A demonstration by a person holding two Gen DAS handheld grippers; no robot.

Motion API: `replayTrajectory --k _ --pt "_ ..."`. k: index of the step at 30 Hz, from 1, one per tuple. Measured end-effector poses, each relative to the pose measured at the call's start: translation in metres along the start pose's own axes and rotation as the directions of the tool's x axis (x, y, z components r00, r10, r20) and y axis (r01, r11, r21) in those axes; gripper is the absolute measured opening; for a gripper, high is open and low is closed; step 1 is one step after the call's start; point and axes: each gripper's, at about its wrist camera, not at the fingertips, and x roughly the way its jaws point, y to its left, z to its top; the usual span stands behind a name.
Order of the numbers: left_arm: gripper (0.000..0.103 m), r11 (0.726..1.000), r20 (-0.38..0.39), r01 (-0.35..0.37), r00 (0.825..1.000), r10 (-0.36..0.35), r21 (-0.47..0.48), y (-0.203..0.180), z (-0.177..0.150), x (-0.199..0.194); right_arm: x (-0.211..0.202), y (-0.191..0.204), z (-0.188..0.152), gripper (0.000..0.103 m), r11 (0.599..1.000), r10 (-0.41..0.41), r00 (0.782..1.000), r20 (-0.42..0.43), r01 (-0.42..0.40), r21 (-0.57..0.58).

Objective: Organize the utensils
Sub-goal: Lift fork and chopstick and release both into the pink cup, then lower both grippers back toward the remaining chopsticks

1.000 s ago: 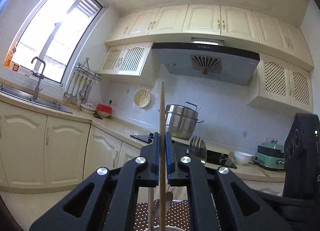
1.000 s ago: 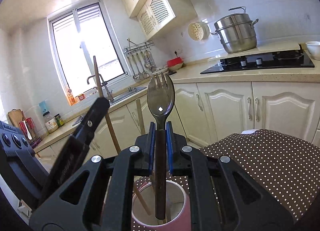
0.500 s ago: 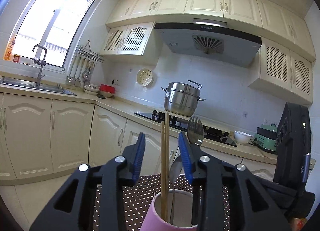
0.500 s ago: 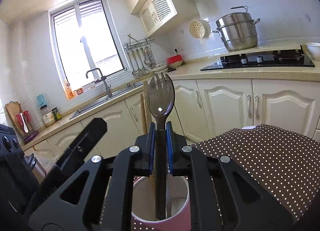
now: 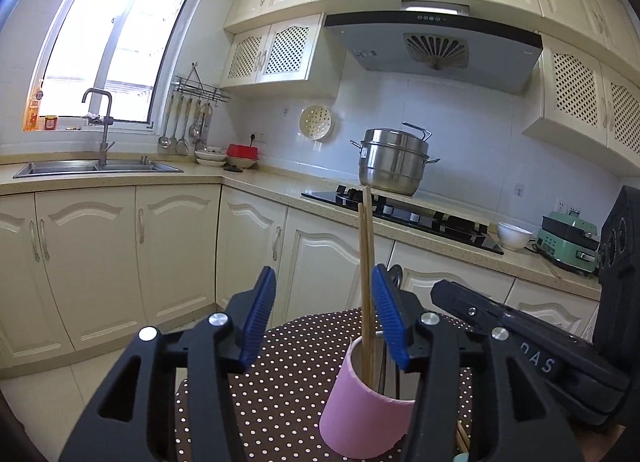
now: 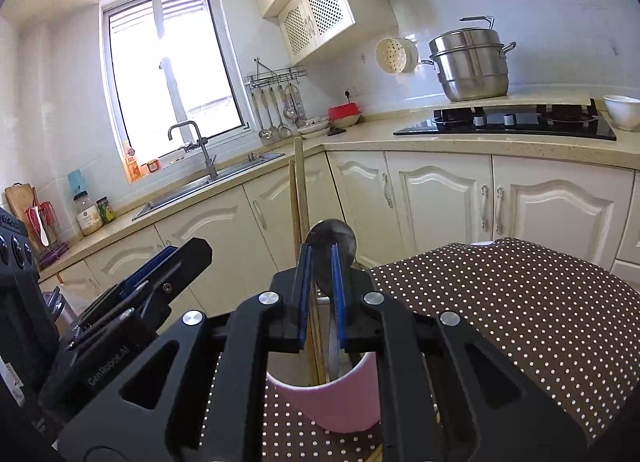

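A pink cup point(image 5: 366, 410) stands on a brown dotted cloth point(image 5: 280, 382). Two wooden chopsticks point(image 5: 366, 282) stand upright in it. My left gripper point(image 5: 324, 316) is open, its blue pads either side of the chopsticks without touching them. In the right wrist view the pink cup point(image 6: 332, 402) sits just below my right gripper point(image 6: 321, 294). A dark spork point(image 6: 332, 246) stands in the cup between the right jaws, which are slightly parted; the chopsticks point(image 6: 298, 198) rise to its left. The left gripper point(image 6: 152, 282) shows at the left.
The dotted cloth point(image 6: 500, 302) covers a small table. Behind are cream cabinets, a sink with tap point(image 5: 100, 166), a hob with a steel pot point(image 5: 394, 162), a white bowl point(image 5: 514, 236) and a green appliance point(image 5: 568, 242).
My left gripper opened wider and drew back from the chopsticks, which now stand in the cup. The spork dropped lower into the cup and my right jaws parted slightly.
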Motion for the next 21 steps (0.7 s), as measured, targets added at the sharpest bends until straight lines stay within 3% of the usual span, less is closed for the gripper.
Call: replayTrajectory --k 9,14,18,21 --pt "0.052 1.0 -0.057 0.007 0.998 -0.005 0.026 -0.002 0.0 -0.015 -0.023 -0.001 -0.003 0.011 1.0 -0.015 1.0 -0.024 0.015 0.017" --pt "0.057 0.996 -0.138 0.07 0.989 -0.061 0.061 -0.014 -0.002 -0.028 -0.046 -0.005 -0.008 0.012 0.998 -0.056 0.997 -0.058 0.057 0.027" --pt "0.065 0.986 -0.251 0.136 0.962 -0.107 0.101 -0.026 -0.01 -0.034 -0.064 -0.013 -0.015 0.012 0.993 -0.108 0.988 -0.107 0.112 0.029" --pt "0.067 0.971 -0.37 0.18 0.922 -0.111 0.157 -0.039 -0.026 -0.034 -0.079 -0.022 -0.026 0.012 0.986 -0.155 0.974 -0.163 0.162 0.029"
